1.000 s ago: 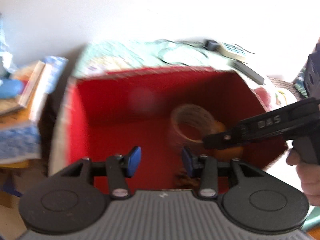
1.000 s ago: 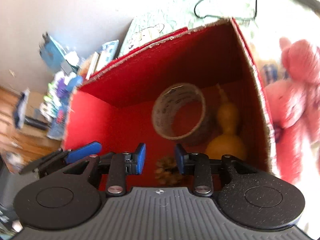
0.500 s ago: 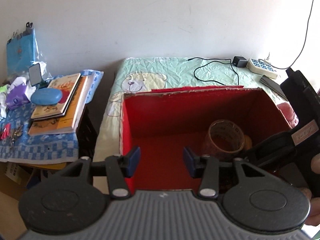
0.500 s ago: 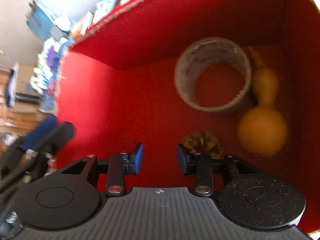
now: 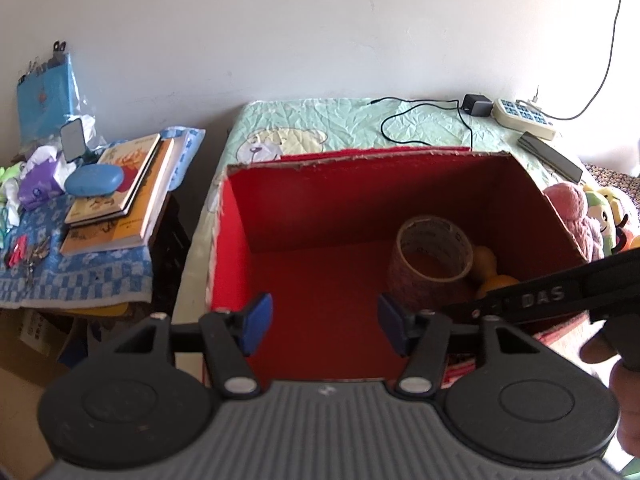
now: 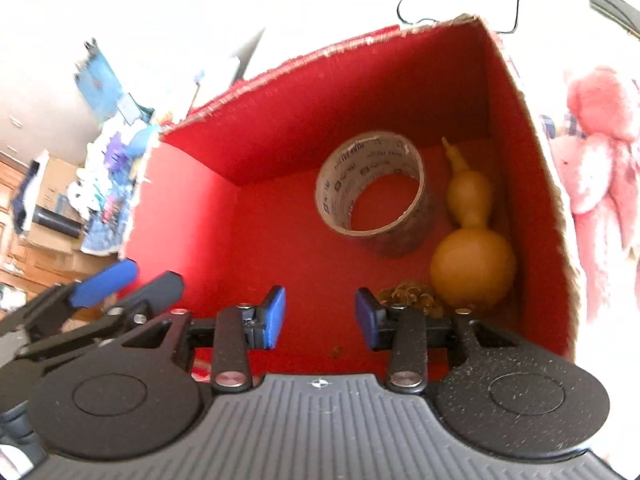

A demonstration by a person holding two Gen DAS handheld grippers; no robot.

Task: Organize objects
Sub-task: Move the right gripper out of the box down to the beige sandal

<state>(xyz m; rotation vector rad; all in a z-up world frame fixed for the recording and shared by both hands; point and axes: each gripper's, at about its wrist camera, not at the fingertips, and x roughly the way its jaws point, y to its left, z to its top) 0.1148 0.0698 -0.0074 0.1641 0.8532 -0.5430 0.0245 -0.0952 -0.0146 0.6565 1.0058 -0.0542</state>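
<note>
Because both hand-held grippers hover over the open red box [image 5: 360,200] with nothing between their pads, this looks like the pause after a drop-off, when the person backs off to fetch the next thing. The left hand-held gripper [image 5: 324,322] has just been opening its jaws and holds nothing; the right hand-held gripper [image 6: 319,318] has also just been spreading, and it too is empty. Both point steeply down into the box, which suits placing things on its floor.

Inside, the tape roll [image 6: 374,192] stands on edge toward the far right of the box floor, probably leaning where it came to rest. Just beside it, along the right wall, the yellow gourd [image 6: 472,248] lies on its side with its stem toward the far corner. A small brown pine cone [image 6: 412,300] sits near the gourd's big end, partly hidden behind the right pad. Grouping them on one side leaves the left half of the floor free for more.

The box rests on a bed with a bear-print cover [image 5: 312,128]. Plush toys [image 5: 580,216] lie just outside the right wall, likely candidates for sorting next. Books [image 5: 120,184] sit stacked on a side shelf well apart.
</note>
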